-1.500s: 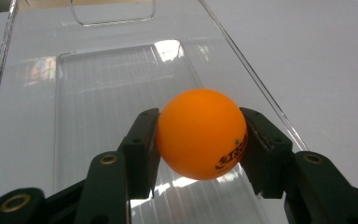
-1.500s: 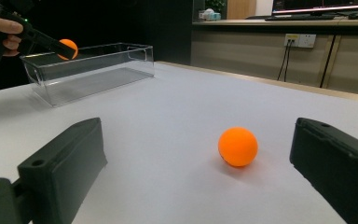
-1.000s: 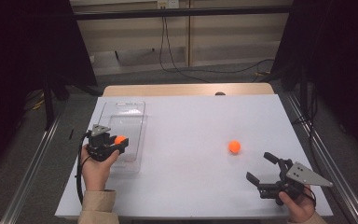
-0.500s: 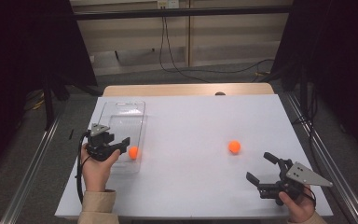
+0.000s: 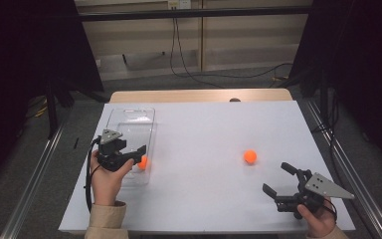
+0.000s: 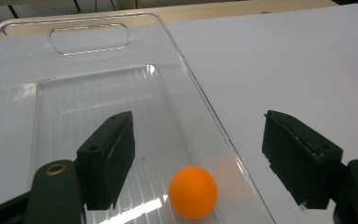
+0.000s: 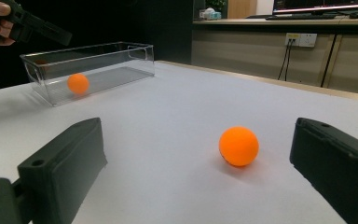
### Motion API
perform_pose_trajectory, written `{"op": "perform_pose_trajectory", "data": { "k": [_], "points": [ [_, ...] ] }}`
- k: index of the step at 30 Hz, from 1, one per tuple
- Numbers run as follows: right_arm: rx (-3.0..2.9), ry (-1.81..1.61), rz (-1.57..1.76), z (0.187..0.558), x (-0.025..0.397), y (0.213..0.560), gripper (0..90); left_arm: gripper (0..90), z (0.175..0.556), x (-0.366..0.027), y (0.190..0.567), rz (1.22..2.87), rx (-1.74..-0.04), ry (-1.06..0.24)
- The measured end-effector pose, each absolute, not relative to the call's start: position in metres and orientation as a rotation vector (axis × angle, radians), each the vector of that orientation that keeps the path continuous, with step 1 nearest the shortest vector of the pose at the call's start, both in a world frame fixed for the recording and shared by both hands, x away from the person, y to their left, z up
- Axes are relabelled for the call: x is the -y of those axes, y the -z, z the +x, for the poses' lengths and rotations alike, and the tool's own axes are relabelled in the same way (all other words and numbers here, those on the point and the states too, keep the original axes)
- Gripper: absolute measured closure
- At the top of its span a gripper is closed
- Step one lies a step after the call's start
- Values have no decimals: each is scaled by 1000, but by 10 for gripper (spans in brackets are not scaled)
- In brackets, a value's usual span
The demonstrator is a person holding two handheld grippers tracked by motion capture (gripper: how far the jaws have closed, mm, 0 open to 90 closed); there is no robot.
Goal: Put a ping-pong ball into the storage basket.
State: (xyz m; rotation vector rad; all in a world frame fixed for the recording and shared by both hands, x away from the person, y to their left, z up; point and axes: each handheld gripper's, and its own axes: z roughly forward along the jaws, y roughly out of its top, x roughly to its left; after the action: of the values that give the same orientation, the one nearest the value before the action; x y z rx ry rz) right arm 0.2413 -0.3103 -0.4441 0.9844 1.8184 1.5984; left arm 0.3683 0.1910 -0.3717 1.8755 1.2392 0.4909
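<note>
A clear plastic tray [image 5: 129, 110] lies on the left of the white table [image 5: 204, 129]. An orange ball [image 5: 142, 162] rests in its near end. My left gripper [image 5: 133, 146] hangs open just above that ball, and the left gripper view shows the ball [image 6: 192, 192] on the tray floor [image 6: 88, 18] below the spread jaws [image 6: 198, 140]. A second orange ball [image 5: 250, 157] sits on the table at the right. My right gripper [image 5: 275, 177] stands open a little short of it, with that ball [image 7: 238, 145] ahead between its jaws [image 7: 198, 126].
The right gripper view shows the tray [image 7: 88, 60] with its ball [image 7: 78, 84] far off, and the other hand's gripper [image 7: 32, 23] above it. A wooden strip [image 5: 199, 94] borders the table's far edge, and metal rails run along both sides.
The left gripper held the orange ball a second ago. It has opened, and the ball has dropped into the tray's near end. The right gripper has stayed in place.
</note>
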Motion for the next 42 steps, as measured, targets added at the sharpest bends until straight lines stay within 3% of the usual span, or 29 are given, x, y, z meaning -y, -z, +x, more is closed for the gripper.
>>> {"op": "perform_pose_trajectory", "data": {
  "k": [42],
  "points": [
    [-1822, -1600, 981, 241, 311, 444, 27, 179, 367, -152, 371, 1909, -1120, -376]
  ]
}}
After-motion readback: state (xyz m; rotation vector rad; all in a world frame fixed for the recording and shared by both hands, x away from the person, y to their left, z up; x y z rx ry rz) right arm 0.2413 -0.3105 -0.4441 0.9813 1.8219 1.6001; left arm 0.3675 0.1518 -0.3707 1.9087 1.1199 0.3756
